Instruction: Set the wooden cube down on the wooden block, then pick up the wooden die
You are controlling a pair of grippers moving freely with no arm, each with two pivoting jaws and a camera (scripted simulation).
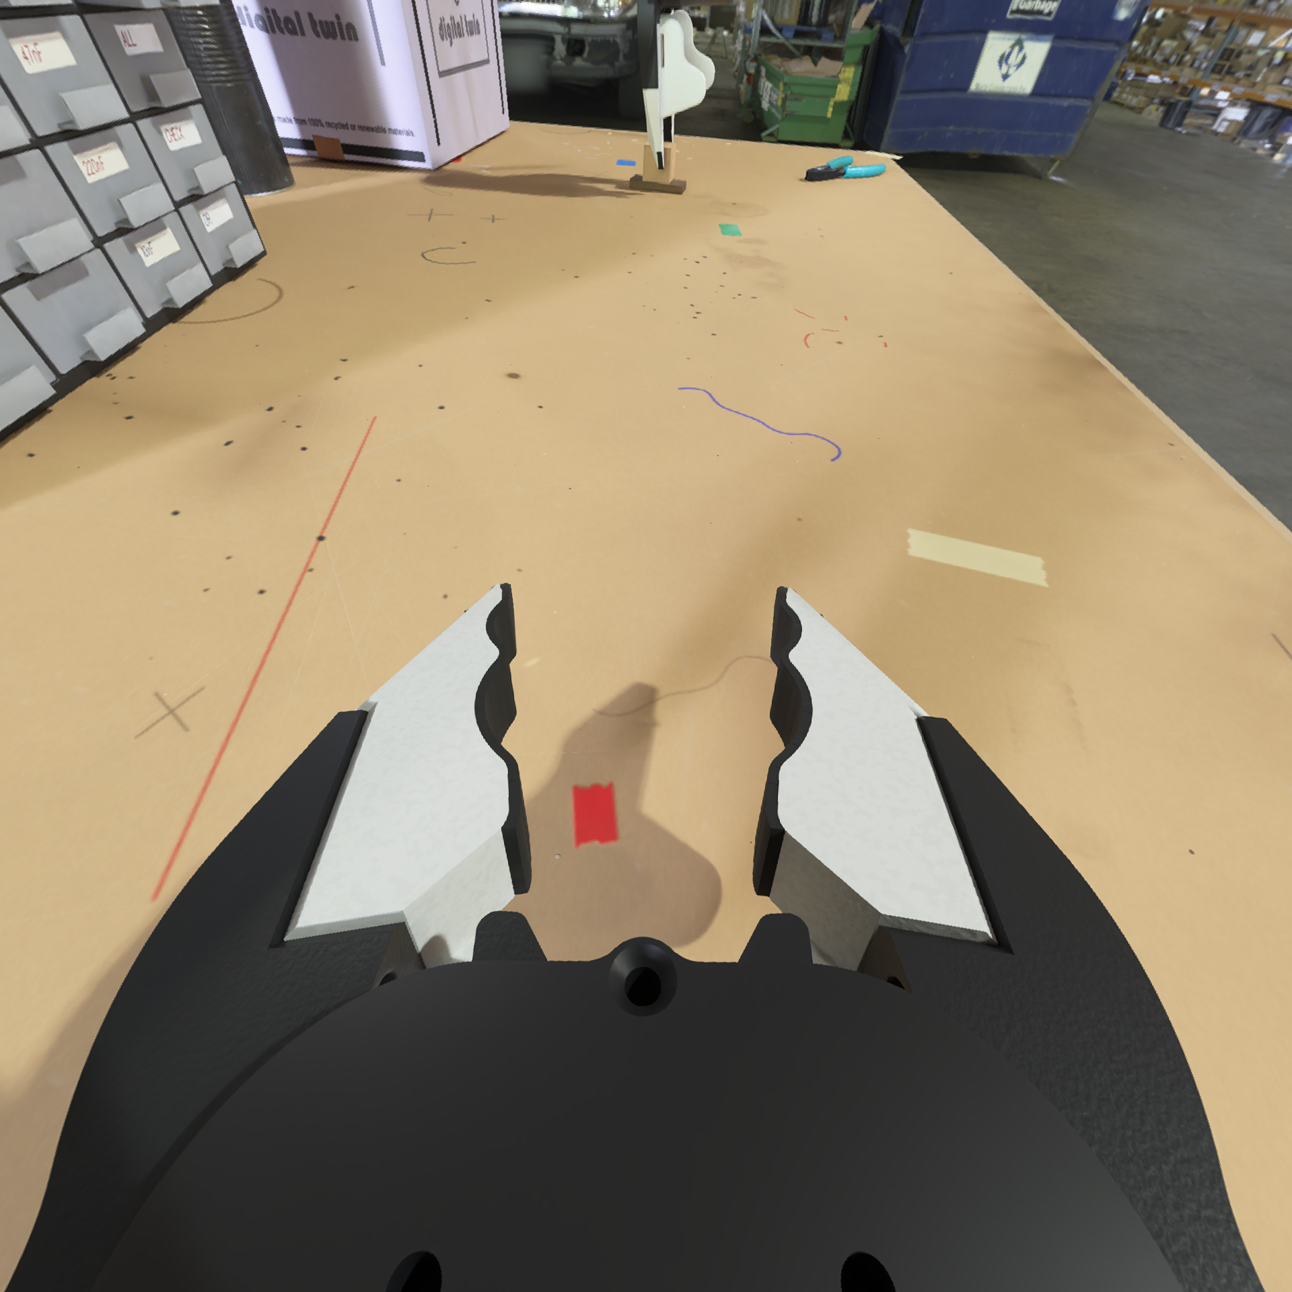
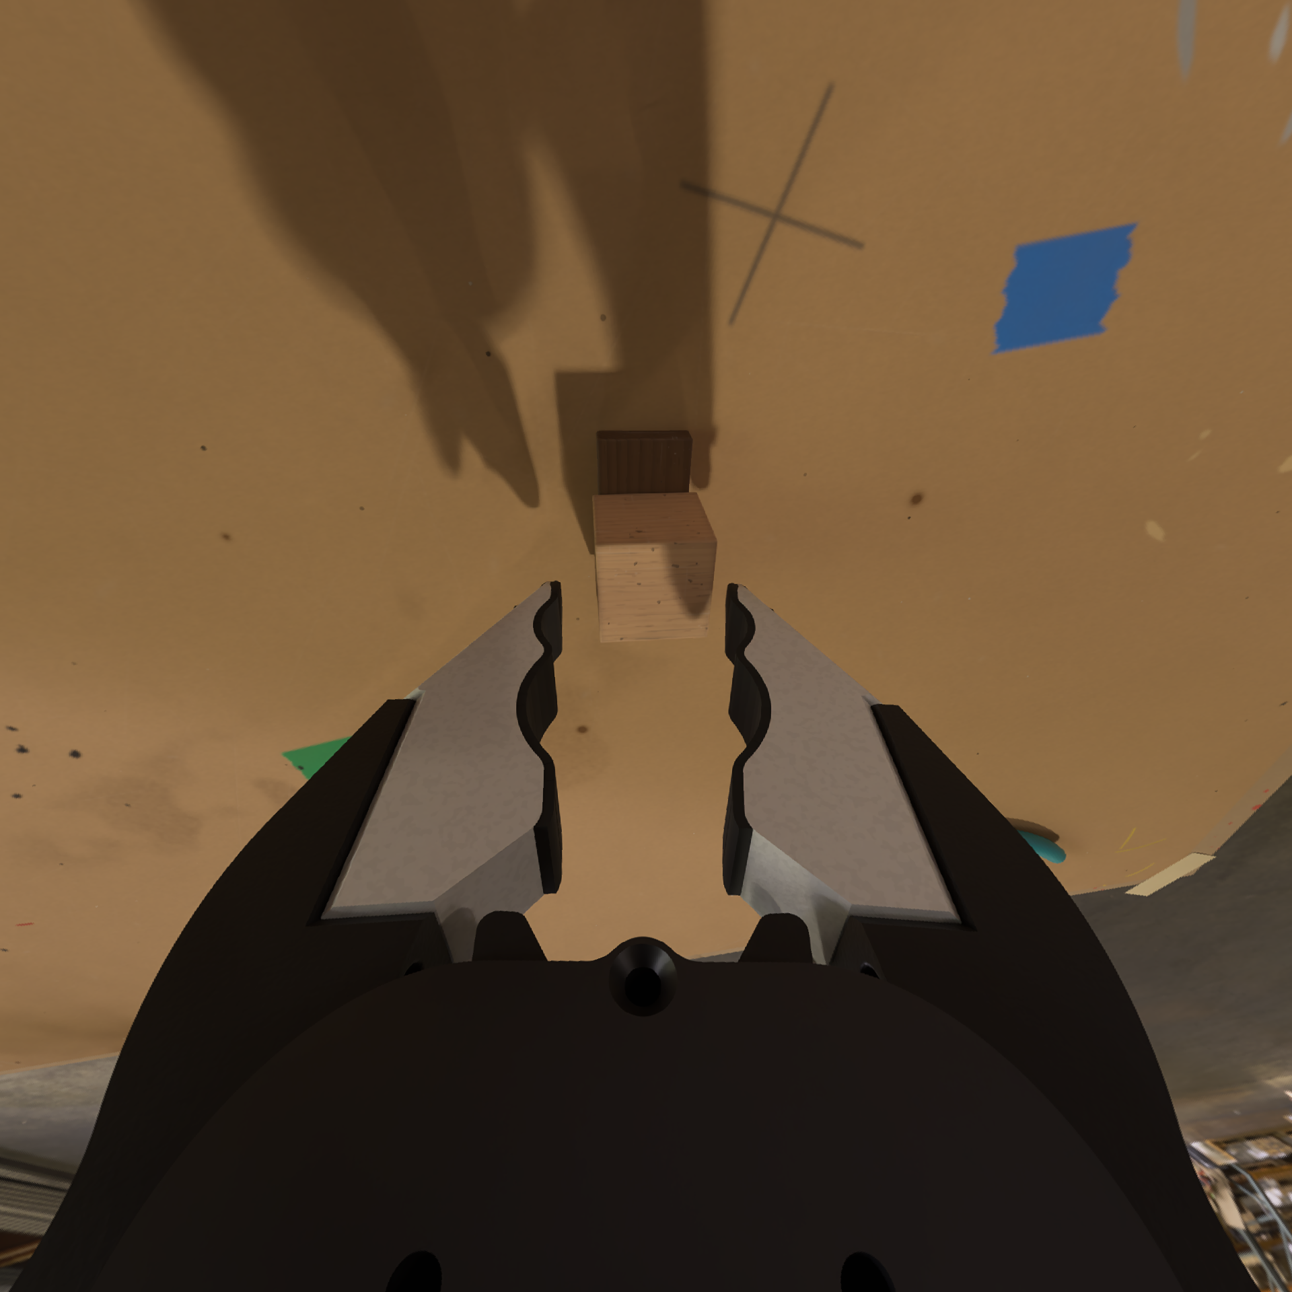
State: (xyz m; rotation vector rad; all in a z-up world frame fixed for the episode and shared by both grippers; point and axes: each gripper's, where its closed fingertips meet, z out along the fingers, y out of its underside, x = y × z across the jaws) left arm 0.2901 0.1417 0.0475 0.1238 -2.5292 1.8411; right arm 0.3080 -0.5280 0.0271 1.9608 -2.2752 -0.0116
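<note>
The pale wooden cube (image 2: 654,566) sits on the dark wooden block (image 2: 644,460), so step 1 looks done. The right tool (image 2: 643,603) points down at the stack from just above, jaws apart around nothing. The left tool (image 1: 643,603) hovers low over the counter (image 1: 629,454) well away, tilted forward, jaws spread and empty. Step 2 is next; no die shows in either view, so it must first be found.
</note>
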